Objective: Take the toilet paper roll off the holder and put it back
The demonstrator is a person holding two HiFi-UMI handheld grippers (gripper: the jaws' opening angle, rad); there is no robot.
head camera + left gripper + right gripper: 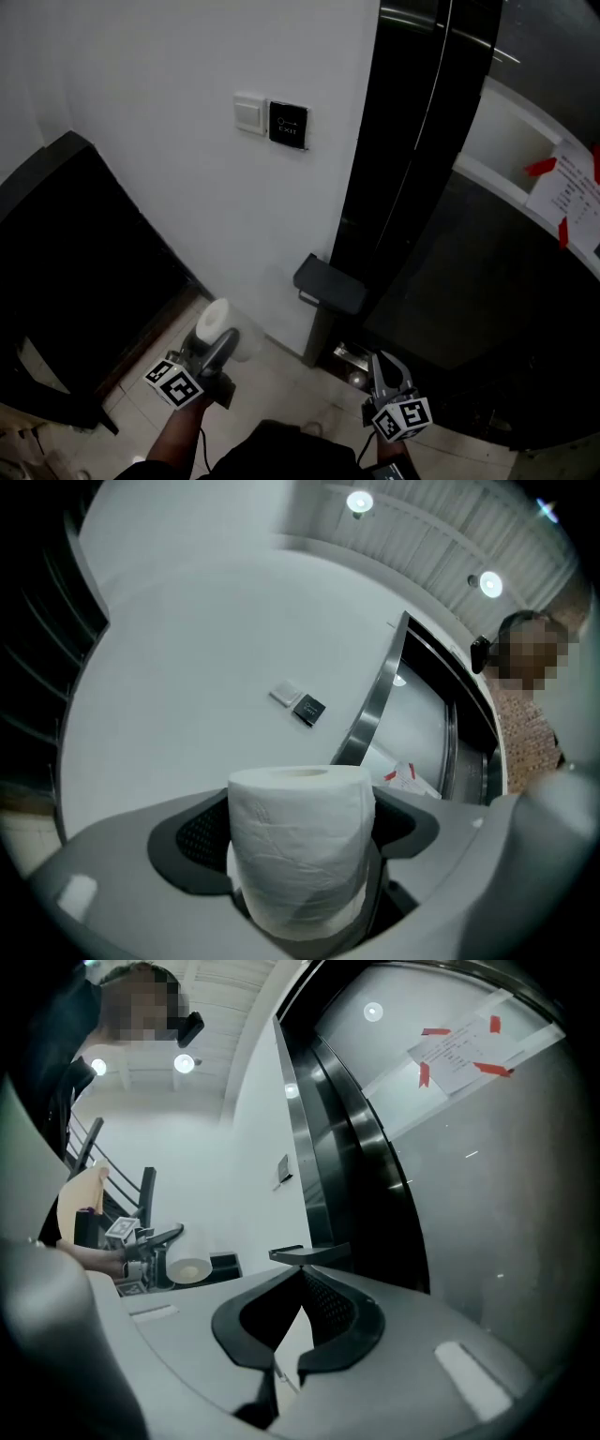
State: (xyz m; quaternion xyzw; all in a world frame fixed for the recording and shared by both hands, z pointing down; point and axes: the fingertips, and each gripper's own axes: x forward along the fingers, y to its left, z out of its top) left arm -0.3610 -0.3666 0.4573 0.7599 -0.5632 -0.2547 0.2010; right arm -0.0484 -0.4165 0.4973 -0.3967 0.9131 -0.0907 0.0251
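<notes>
Left gripper (pixel 221 343), lower left of the head view: clenched on the toilet paper roll (pixel 217 324), one jaw on each side of its curved wall. In the left gripper view, roll (pixel 300 846) centred low in the frame, upright between the dark jaw pads, flat end facing up.

Roll position: off the holder (pixel 328 284), to its lower left in the head view and well apart from it, in front of the white wall (pixel 187 187).

Holder: dark, flat-topped bracket at frame centre, fixed where the white wall meets the black column (pixel 394 169).

Right gripper (pixel 385 369), lower right of centre in the head view: jaws closed tip to tip, grasping nothing, just below and to the right of the holder. In the right gripper view, holder (pixel 305 1255) directly above the joined tips.

Upper centre of the head view: white switch (pixel 249 112) and black exit panel (pixel 288 123), side by side on the wall. Far right: paper notice (pixel 570 192) fixed with red tape.
</notes>
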